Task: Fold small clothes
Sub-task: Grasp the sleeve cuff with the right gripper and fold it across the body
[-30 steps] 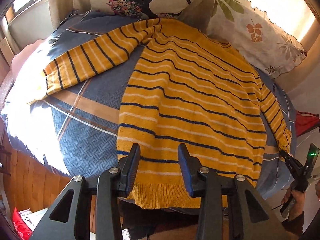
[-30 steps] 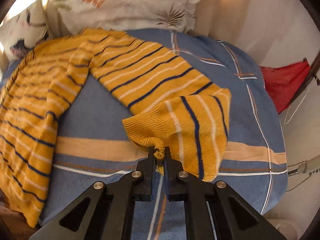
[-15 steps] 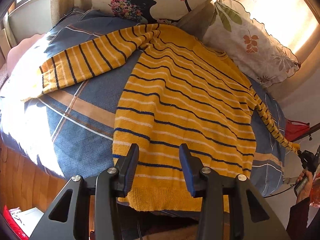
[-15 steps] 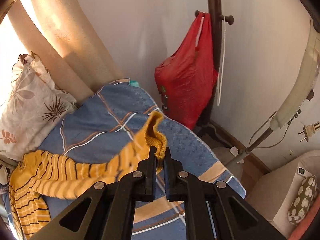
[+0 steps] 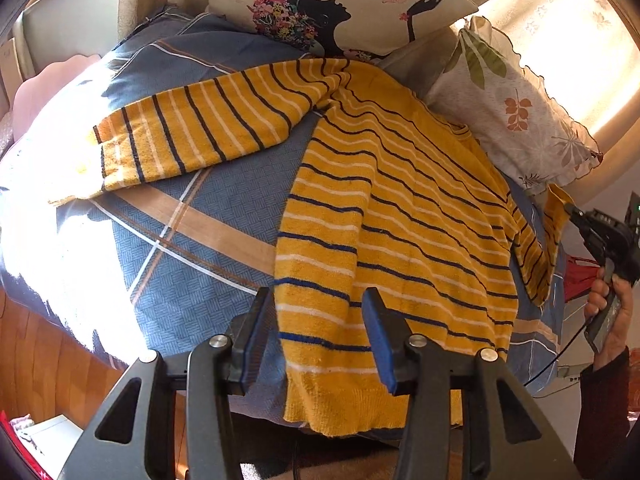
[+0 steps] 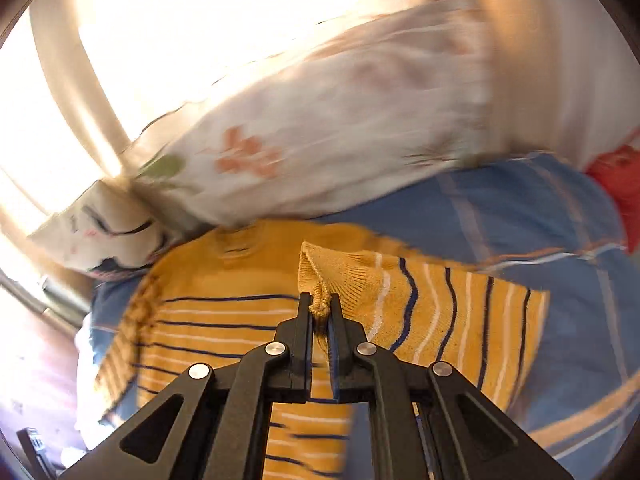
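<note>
Yellow striped sweater (image 5: 400, 216) lies unfolded; my right tongs (image 6: 320, 312) pinch its cuff (image 6: 320, 308) above it, my left tongs (image 5: 316, 312) spread at its hem.

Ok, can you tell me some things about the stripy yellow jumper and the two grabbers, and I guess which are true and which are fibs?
1. The right gripper is pinching the cuff of a sleeve. True.
2. The left gripper is clamped on the hem. False: its jaws stand wide open over the sweater, holding nothing.
3. The sweater is yellow with dark and white stripes. True.
4. The sweater lies on a bare wooden floor. False: it lies on a blue plaid bedcover.
5. Both sleeves are folded across the body. False: the other sleeve lies spread out to the side.
</note>
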The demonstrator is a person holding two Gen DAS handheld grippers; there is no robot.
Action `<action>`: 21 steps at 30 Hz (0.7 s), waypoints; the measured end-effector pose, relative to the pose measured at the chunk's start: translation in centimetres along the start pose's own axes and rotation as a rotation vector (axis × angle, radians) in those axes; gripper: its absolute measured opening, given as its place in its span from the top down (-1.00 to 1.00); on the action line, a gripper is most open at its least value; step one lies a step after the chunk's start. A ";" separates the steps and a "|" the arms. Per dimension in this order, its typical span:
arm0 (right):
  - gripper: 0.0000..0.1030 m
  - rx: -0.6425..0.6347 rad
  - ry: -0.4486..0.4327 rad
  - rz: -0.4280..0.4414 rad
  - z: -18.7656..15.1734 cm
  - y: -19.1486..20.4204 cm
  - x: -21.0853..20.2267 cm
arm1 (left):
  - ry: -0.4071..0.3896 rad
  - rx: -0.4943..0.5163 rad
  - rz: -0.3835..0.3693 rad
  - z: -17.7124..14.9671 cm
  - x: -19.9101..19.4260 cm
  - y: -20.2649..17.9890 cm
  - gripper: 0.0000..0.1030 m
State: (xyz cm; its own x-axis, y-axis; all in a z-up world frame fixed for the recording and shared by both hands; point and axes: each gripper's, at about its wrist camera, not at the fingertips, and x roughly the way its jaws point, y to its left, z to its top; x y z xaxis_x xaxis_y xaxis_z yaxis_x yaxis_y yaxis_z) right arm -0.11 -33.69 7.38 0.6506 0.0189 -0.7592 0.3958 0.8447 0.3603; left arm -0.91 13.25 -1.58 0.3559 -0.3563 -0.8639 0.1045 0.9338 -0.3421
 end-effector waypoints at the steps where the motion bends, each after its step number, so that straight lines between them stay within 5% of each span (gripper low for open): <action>1: 0.88 -0.018 0.019 0.022 -0.1 2.0 1.2 | -0.002 -0.007 0.002 0.2 -0.1 0.7 0.09; 8: 0.88 -0.137 0.176 0.099 -1.7 15.1 11.6 | -0.014 -0.046 0.065 1.7 -0.7 6.6 0.05; 21: 0.86 -0.186 0.352 0.160 -5.1 24.8 22.8 | 0.025 -0.158 0.070 4.0 0.3 14.5 0.05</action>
State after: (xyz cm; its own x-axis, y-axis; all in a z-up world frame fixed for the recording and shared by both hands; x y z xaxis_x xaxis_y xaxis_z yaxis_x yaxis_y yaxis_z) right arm 21.25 -9.55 -3.74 0.4205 0.3114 -0.8522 0.1635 0.8979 0.4087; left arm 4.42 26.78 -5.29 0.3340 -0.2933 -0.8958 -0.0676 0.9405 -0.3331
